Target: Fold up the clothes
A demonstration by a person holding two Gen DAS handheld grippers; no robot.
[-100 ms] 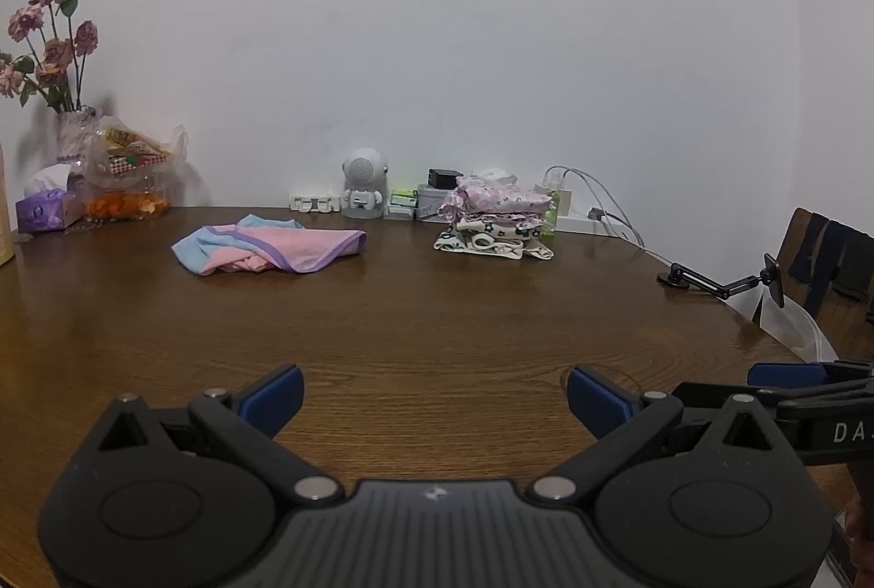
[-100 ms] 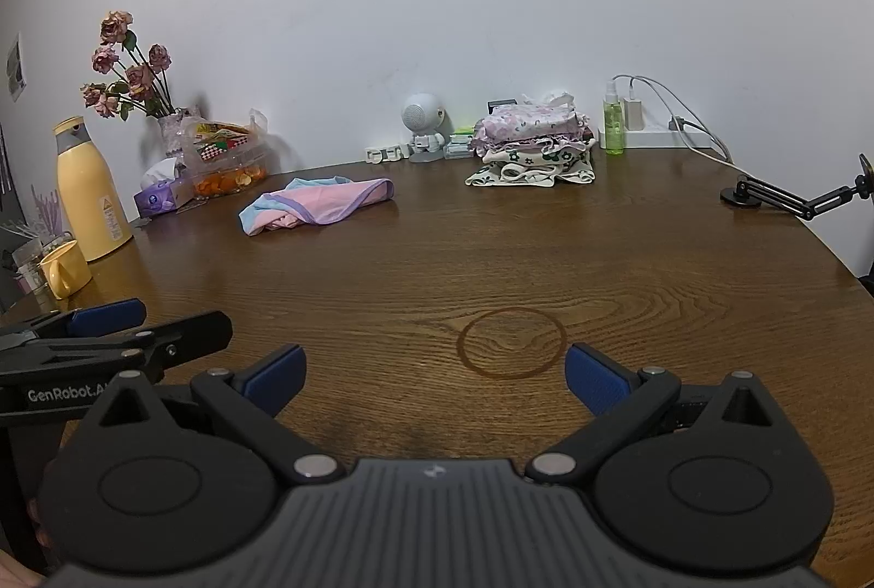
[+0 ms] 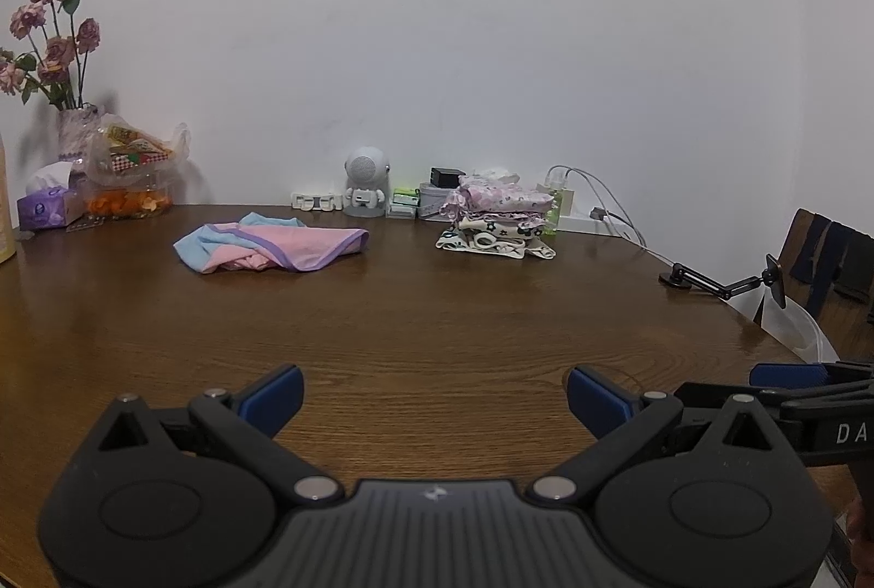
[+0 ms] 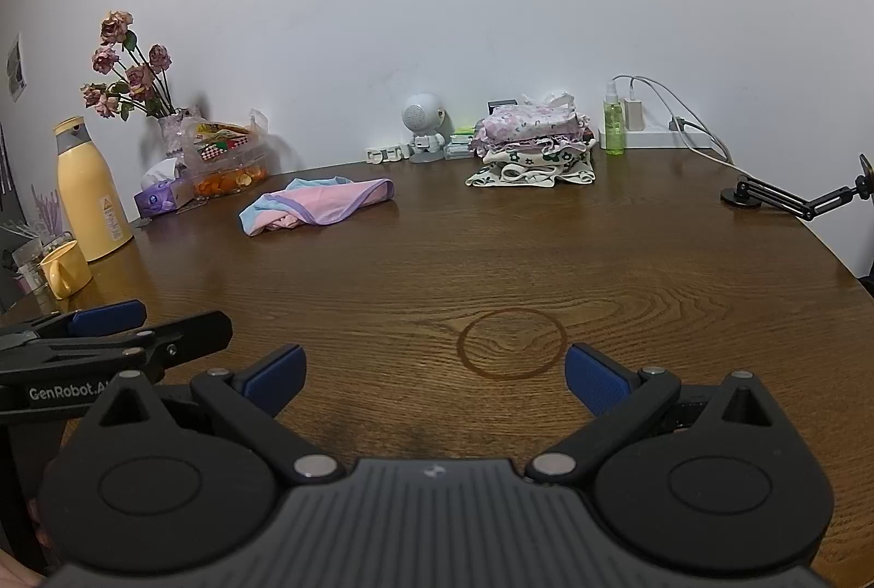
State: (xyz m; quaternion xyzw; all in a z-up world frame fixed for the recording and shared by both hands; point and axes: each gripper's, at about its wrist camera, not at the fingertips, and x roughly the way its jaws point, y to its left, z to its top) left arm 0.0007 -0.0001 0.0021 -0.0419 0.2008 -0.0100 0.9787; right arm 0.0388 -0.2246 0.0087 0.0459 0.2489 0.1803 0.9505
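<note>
A crumpled pink, blue and purple garment (image 3: 273, 248) (image 4: 317, 205) lies far back on the brown wooden table (image 3: 437, 325) (image 4: 491, 260). To its right stands a stack of folded floral clothes (image 3: 500, 219) (image 4: 532, 145). My left gripper (image 3: 435, 399) hovers open over the table's near side, nothing between its blue pads. My right gripper (image 4: 432, 377) is open too, just in front of a ring stain (image 4: 512, 342). Each gripper shows at the edge of the other's view: the right one's blue pad (image 3: 786, 375), the left one's blue pad (image 4: 106, 315).
Along the wall stand a flower vase (image 4: 175, 131), a tissue box (image 4: 161, 197), a snack box (image 4: 226, 167), a small white robot figure (image 4: 423, 126), a green spray bottle (image 4: 613, 126) and a power strip with cables (image 4: 655, 134). A yellow flask (image 4: 90, 189) and mug (image 4: 65, 268) sit left. A black clamp arm (image 4: 792, 197) is right.
</note>
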